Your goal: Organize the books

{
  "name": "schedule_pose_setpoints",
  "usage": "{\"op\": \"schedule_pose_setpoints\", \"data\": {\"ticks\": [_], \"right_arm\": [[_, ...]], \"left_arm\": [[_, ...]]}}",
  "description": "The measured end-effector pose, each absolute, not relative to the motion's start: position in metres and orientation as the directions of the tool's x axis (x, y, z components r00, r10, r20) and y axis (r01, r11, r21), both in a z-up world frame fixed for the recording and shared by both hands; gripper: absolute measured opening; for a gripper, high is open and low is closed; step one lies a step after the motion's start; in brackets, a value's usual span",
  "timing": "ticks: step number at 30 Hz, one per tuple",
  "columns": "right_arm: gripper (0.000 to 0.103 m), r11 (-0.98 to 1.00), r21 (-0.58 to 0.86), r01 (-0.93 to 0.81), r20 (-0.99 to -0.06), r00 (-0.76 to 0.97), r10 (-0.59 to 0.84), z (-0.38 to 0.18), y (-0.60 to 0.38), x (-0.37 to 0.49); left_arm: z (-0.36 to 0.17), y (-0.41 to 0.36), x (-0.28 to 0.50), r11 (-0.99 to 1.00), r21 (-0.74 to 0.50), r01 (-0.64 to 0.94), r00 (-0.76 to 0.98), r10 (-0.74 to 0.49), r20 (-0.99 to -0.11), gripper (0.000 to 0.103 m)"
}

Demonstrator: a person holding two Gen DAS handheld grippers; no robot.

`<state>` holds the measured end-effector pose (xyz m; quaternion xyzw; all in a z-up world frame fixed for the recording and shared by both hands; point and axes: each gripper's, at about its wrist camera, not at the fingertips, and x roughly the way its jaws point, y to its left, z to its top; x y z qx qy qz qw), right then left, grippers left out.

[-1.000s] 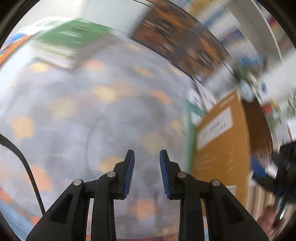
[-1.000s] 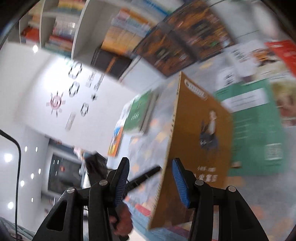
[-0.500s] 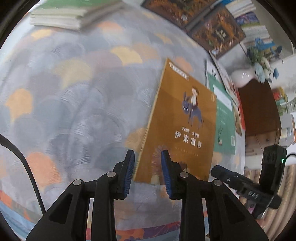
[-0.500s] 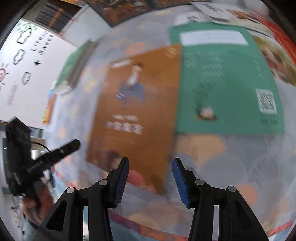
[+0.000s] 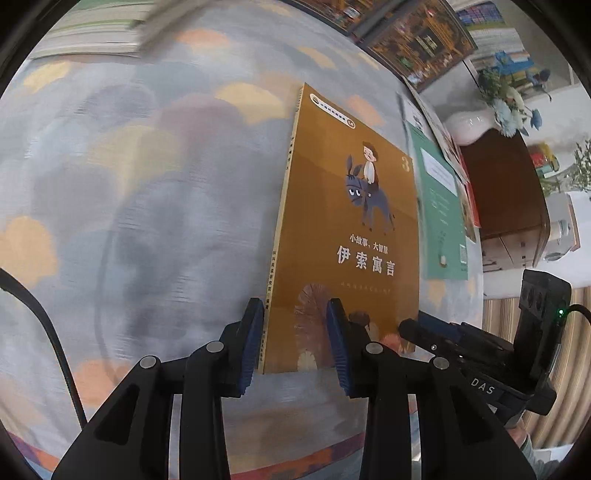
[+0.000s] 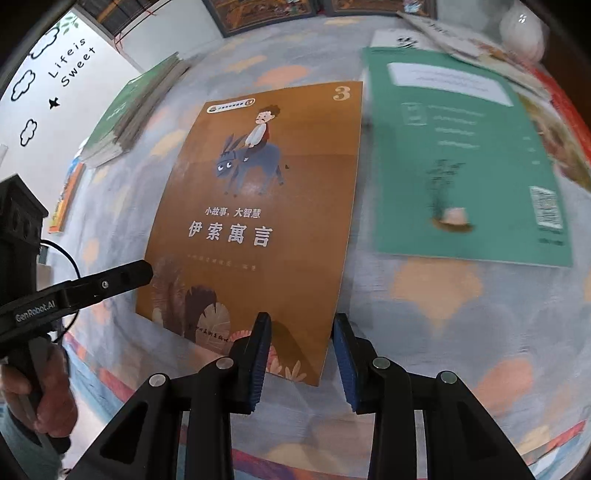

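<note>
An orange-brown book [image 5: 351,229] with a boy on a donkey lies cover up on the patterned tablecloth [image 5: 129,184]. My left gripper [image 5: 295,350] points down over its near spine corner. One finger is outside the spine, the other over the cover. Its jaws are opening and the pads do not press. My right gripper [image 6: 301,363] straddles the near right corner of the same book [image 6: 258,206]. Its jaws are closing without pressing on the book. Each gripper shows in the other's view: the right gripper [image 5: 417,326] and the left gripper [image 6: 122,277].
A green book [image 6: 461,158] lies right of the orange one, with more thin books beyond it. A stack of green books [image 6: 136,107] sits at the far left. Dark patterned books [image 5: 417,33] lean at the back. A white vase [image 5: 467,125] and a wooden cabinet [image 5: 509,199] stand beyond the table's right end.
The orange book has gone from standing tilted to lying flat. Both grippers have sunk toward its near edge. The left jaws have widened a little and the right jaws have narrowed.
</note>
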<state>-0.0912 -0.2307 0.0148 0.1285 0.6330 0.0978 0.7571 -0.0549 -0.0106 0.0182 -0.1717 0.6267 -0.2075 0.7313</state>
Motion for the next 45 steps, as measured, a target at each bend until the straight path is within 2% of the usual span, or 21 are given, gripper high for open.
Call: {"op": "schedule_pose_setpoints", "data": {"ticks": [5,9,15,20,22,25,26,27,28,30,33,37,42,45], "right_arm": [[0.035,0.943,0.331,-0.029,-0.926,0.183,0.331,0.017,-0.185,-0.074],[0.035,0.941,0.339,-0.001,-0.919,0.216,0.331,0.018,-0.168,-0.058],[0.035,0.932,0.346,0.108,-0.914,0.266,0.308,0.017,-0.173,-0.060],[0.038,0.940,0.328,0.096,-0.913,0.287,0.290,0.017,-0.157,-0.064],[0.038,0.936,0.335,0.112,-0.909,0.299,0.289,0.017,-0.159,-0.066],[0.038,0.909,0.387,0.154,-0.892,0.313,0.327,0.015,-0.170,-0.069],[0.038,0.899,0.404,0.167,-0.886,0.317,0.339,0.015,-0.174,-0.070],[0.038,0.894,0.413,0.176,-0.883,0.319,0.345,0.014,-0.175,-0.070],[0.038,0.890,0.417,0.183,-0.881,0.321,0.347,0.014,-0.176,-0.071],[0.038,0.892,0.412,0.188,-0.883,0.324,0.340,0.015,-0.177,-0.072],[0.041,0.901,0.392,0.187,-0.889,0.327,0.320,0.016,-0.172,-0.073],[0.044,0.900,0.391,0.190,-0.890,0.325,0.318,0.016,-0.167,-0.071],[0.046,0.849,0.474,0.235,-0.862,0.322,0.392,0.013,-0.180,-0.067],[0.046,0.786,0.547,0.287,-0.830,0.311,0.464,0.012,-0.194,-0.070]], "left_arm": [[0.021,0.035,-0.034,0.872,-0.488,0.047,0.168,-0.489,-0.856,0.032],[0.020,0.061,-0.019,0.857,-0.514,0.028,0.174,-0.510,-0.842,0.032],[0.017,0.067,-0.016,0.848,-0.526,0.066,0.170,-0.529,-0.831,0.035],[0.020,0.060,-0.014,0.835,-0.532,0.141,0.153,-0.549,-0.822,0.035],[0.027,0.062,-0.014,0.807,-0.566,0.171,0.167,-0.590,-0.790,0.035],[0.040,0.078,-0.011,0.676,-0.720,0.154,0.170,-0.736,-0.655,0.034],[0.041,0.080,-0.010,0.658,-0.738,0.151,0.165,-0.753,-0.637,0.034],[0.041,0.080,-0.009,0.657,-0.738,0.153,0.162,-0.753,-0.637,0.029],[0.038,0.077,-0.007,0.703,-0.694,0.158,0.170,-0.711,-0.682,0.016],[0.028,0.071,-0.006,0.763,-0.621,0.177,0.166,-0.645,-0.746,0.009],[0.013,0.066,-0.008,0.781,-0.605,0.155,0.142,-0.624,-0.768,0.009],[0.008,0.066,-0.001,0.726,-0.680,0.107,0.119,-0.688,-0.716,0.009],[0.015,0.043,0.003,0.694,-0.708,0.130,0.104,-0.720,-0.686,0.009],[0.021,0.040,0.009,0.645,-0.758,0.100,0.093,-0.764,-0.638,0.009]]}}
